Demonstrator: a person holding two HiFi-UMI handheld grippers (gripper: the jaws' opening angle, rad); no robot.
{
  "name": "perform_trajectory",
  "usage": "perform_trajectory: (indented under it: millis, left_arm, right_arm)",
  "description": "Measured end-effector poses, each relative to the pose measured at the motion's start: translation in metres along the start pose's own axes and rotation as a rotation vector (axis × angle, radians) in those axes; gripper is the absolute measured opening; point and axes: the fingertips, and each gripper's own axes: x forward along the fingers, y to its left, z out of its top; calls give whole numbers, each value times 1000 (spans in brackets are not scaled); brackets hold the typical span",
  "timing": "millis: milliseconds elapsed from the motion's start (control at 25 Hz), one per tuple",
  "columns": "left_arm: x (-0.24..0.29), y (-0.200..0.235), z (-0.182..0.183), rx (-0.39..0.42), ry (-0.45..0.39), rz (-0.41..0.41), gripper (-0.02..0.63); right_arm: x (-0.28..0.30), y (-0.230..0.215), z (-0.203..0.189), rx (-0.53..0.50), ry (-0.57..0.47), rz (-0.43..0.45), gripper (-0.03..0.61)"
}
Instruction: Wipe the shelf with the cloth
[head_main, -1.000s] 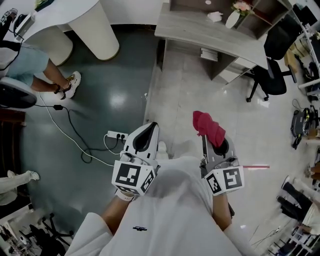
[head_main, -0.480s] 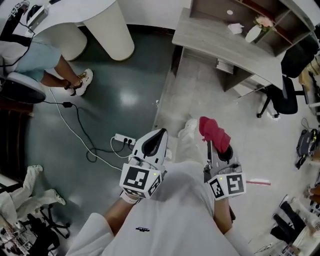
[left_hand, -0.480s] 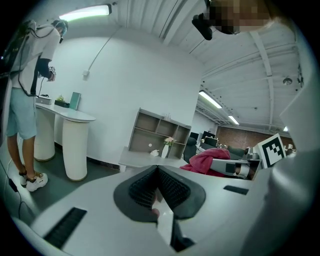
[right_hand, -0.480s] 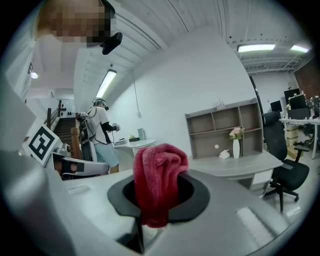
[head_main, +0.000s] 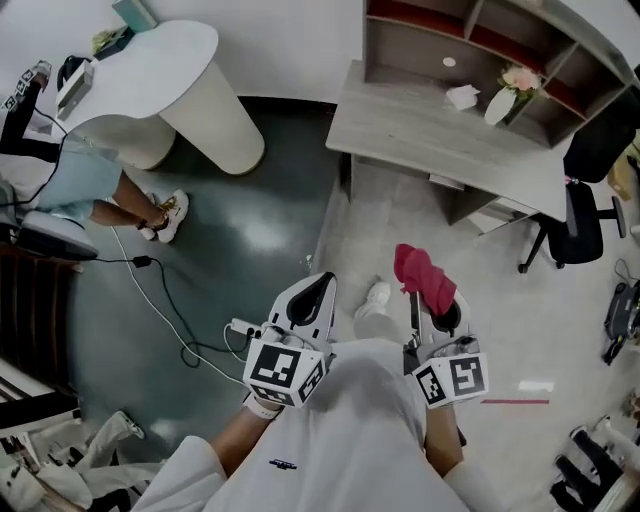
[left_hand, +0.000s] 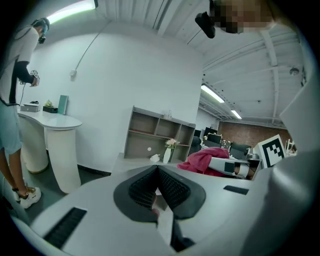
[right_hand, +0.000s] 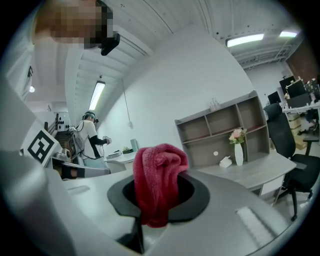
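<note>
A bunched red cloth (head_main: 424, 279) sticks out of my right gripper (head_main: 436, 306), which is shut on it; in the right gripper view the red cloth (right_hand: 156, 186) fills the jaws. My left gripper (head_main: 310, 298) is shut with nothing between its jaws, its ribbed pads (left_hand: 161, 186) pressed together. Both grippers are held close to my body, well short of the grey wooden shelf (head_main: 470, 35) that stands on a desk (head_main: 430, 135) far ahead. The shelf (right_hand: 225, 130) holds a white vase with pink flowers (head_main: 504, 96) and a crumpled white tissue (head_main: 461, 96).
A white curved counter (head_main: 170, 80) stands at the left with a person (head_main: 90, 185) beside it. A power strip and white cable (head_main: 215, 335) lie on the dark floor by my left. A black office chair (head_main: 585, 215) is at the right of the desk.
The desk and shelf have come nearer and further into the head view. Both grippers keep their hold and place before my body.
</note>
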Motion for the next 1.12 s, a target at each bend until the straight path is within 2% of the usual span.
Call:
perform_trajectory:
  millis: [320, 440, 680, 880, 1120]
  left_arm:
    - [118, -23, 48, 76, 11, 10, 6]
    - [151, -36, 57, 92, 25, 8, 6]
    - [188, -63, 65, 108, 75, -26, 6]
    - [215, -69, 56, 113, 147, -58, 6]
    - [263, -64, 72, 98, 133, -110, 6]
  right_arm:
    - [36, -110, 39, 56, -32, 45, 74]
    - [48, -146, 45, 91, -43, 30, 74]
    - [62, -177, 68, 96, -76, 42, 74]
    - [71, -198, 67, 126, -75, 5, 74]
    - [103, -218, 61, 122, -24, -20, 74]
